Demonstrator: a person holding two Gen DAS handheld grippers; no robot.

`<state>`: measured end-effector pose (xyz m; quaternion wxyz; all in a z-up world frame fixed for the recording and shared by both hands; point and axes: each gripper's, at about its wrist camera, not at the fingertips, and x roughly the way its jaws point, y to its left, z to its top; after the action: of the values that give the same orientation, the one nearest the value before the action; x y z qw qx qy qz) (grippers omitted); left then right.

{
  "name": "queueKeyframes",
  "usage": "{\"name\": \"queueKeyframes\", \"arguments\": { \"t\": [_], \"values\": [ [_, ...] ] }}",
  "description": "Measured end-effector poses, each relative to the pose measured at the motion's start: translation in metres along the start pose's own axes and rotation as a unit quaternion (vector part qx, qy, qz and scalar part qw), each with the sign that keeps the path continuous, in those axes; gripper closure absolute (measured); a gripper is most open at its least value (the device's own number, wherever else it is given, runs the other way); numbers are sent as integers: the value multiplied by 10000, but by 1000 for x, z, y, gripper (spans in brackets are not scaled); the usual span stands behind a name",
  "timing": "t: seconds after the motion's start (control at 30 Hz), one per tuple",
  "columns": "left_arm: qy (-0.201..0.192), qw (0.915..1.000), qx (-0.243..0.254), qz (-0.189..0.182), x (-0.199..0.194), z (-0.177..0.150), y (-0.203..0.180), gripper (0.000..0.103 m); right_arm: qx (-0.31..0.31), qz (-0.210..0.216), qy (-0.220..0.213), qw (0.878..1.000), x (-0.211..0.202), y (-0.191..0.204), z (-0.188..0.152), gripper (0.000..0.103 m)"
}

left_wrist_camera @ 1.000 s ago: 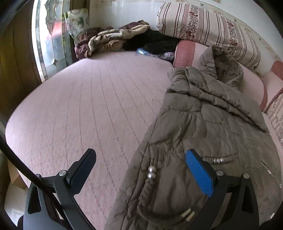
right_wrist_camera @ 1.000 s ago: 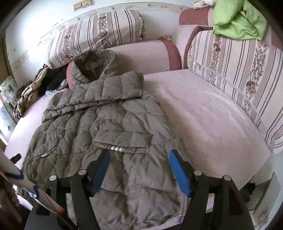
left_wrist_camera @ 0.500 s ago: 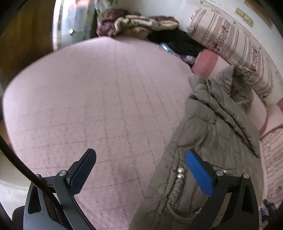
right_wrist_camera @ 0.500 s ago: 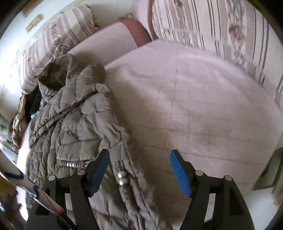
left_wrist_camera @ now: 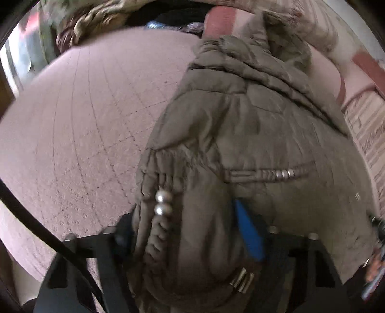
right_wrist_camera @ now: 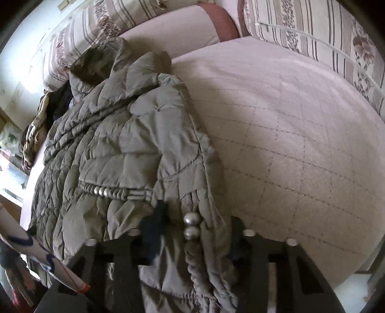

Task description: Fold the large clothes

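An olive-grey quilted hooded jacket lies on the pink quilted bed, hood toward the pillows. My left gripper is shut on the jacket's lower left hem beside two silver beads; its blue pad presses the fabric. In the right wrist view the jacket fills the left half. My right gripper is shut on the lower right hem by its beaded braid. The bunched fabric hides most of the fingers.
Striped floral pillows line the back and right of the bed. A heap of other clothes lies at the far left corner by the window. A patterned sleeve crosses the lower left of the right wrist view.
Both grippers have moved in over the jacket's bottom corners and closed on the hem. They were open above the bed a moment ago.
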<state>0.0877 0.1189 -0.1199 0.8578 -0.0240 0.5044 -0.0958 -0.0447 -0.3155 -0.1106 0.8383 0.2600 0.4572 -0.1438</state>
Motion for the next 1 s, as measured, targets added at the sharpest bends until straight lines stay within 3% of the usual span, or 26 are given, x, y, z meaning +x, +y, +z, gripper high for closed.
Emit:
{"name": "queueKeyframes", "arguments": {
  "t": [0.1,0.37,0.53,0.6,0.8,1.0],
  "values": [
    [-56,10000,52,-1,-8,-6,-4,54,188,73,-91,9998,-8,-4,-6,78],
    [-112,9998,4,162,-14,-4,0,51,366,247,-124,9989,-22,-9,-24,80],
    [-445,9984,-239,249,-35,4,6,48,341,-100,-374,9987,-31,-7,-20,63],
    [-744,9964,-262,295,-57,2,11,36,373,-243,-596,9972,-43,-8,-21,62],
    [-1274,9909,-282,325,-107,7,15,22,-70,-719,-1202,9901,-80,18,-19,56],
    [-1249,9914,-389,-39,-106,26,-3,19,-573,-519,-1157,9903,-78,77,-9,43]
  ]
}}
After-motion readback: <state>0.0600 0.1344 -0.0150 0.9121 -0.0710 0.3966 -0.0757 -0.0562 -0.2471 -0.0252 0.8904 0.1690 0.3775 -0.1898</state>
